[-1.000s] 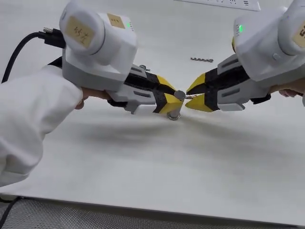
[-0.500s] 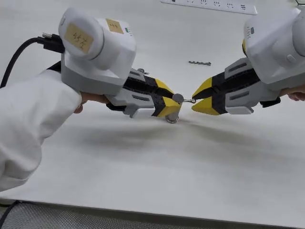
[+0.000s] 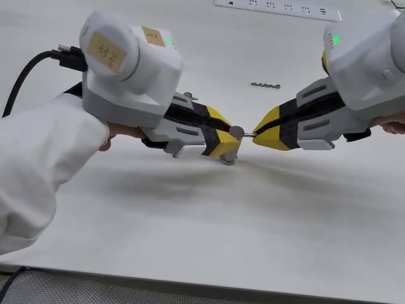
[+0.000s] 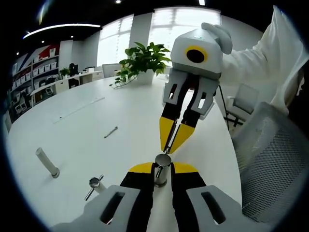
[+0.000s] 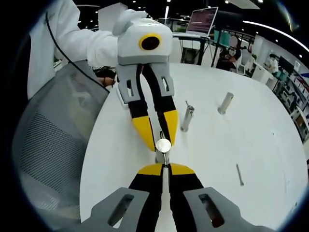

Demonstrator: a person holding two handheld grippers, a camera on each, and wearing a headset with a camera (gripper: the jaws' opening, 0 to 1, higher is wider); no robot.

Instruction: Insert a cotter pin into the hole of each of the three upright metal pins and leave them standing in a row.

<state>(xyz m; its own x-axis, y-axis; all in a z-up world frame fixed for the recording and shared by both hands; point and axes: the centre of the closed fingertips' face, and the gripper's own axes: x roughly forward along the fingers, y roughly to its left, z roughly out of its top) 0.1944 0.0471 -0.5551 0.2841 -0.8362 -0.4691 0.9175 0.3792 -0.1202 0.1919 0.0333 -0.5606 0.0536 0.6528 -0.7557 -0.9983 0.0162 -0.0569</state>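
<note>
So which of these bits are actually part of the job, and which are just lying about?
Part of the job: left gripper, holding a metal pin; right gripper, holding a cotter pin; fitted pin; bare pin; spare cotter pin.
Just lying about: power strip; potted plant.
</note>
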